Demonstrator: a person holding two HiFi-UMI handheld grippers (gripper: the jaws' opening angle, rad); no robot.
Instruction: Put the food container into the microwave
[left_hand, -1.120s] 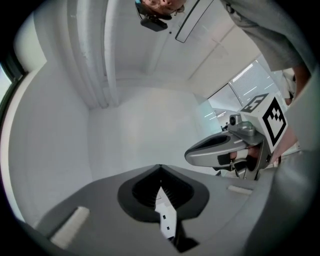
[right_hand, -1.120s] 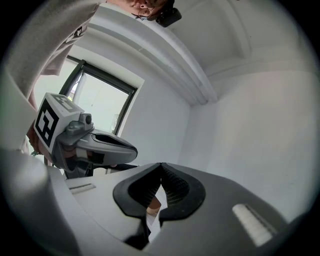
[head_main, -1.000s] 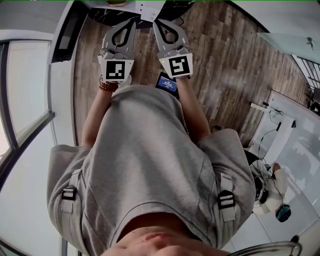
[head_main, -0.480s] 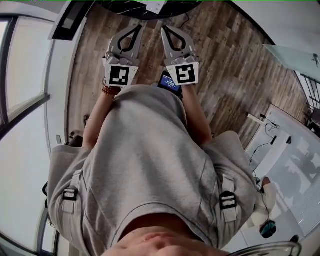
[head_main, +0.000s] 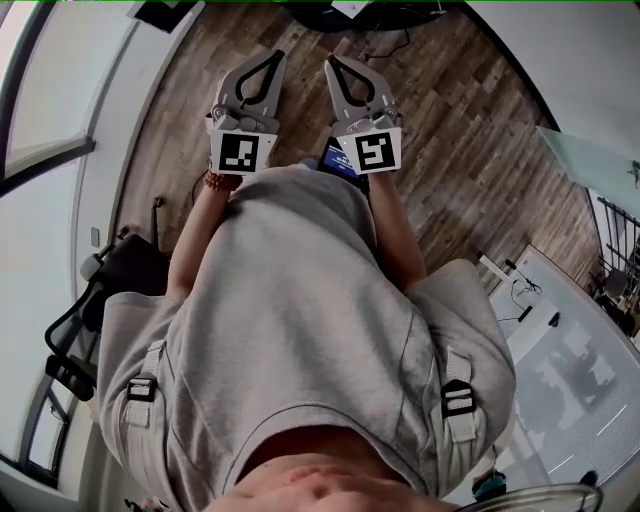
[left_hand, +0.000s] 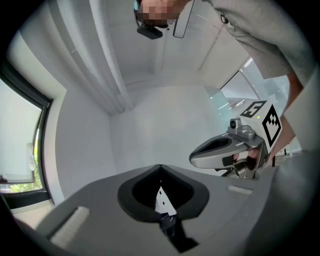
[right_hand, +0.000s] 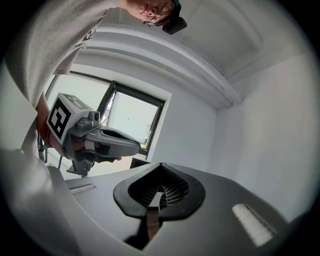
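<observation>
Neither a food container nor a microwave appears in any view. In the head view my left gripper (head_main: 271, 57) and right gripper (head_main: 333, 63) are held side by side in front of the person's chest, over a wooden floor (head_main: 450, 150). Both are shut with nothing between the jaws. The left gripper view has its own jaws (left_hand: 160, 168) closed against a white wall, with the right gripper (left_hand: 225, 150) beside them. In the right gripper view the jaws (right_hand: 160, 165) are closed too, and the left gripper (right_hand: 107, 142) is at the left.
A dark table edge (head_main: 350, 10) shows at the top of the head view. A black chair-like frame (head_main: 105, 290) stands at the left by a white wall. A small blue-screened device (head_main: 338, 160) sits by the right hand. A window (right_hand: 125, 125) is ahead on the right gripper's side.
The floor has slid under the person: the dark table has drifted toward the top edge and a black frame has come into view at the left. Both grippers stay shut, side by side.
</observation>
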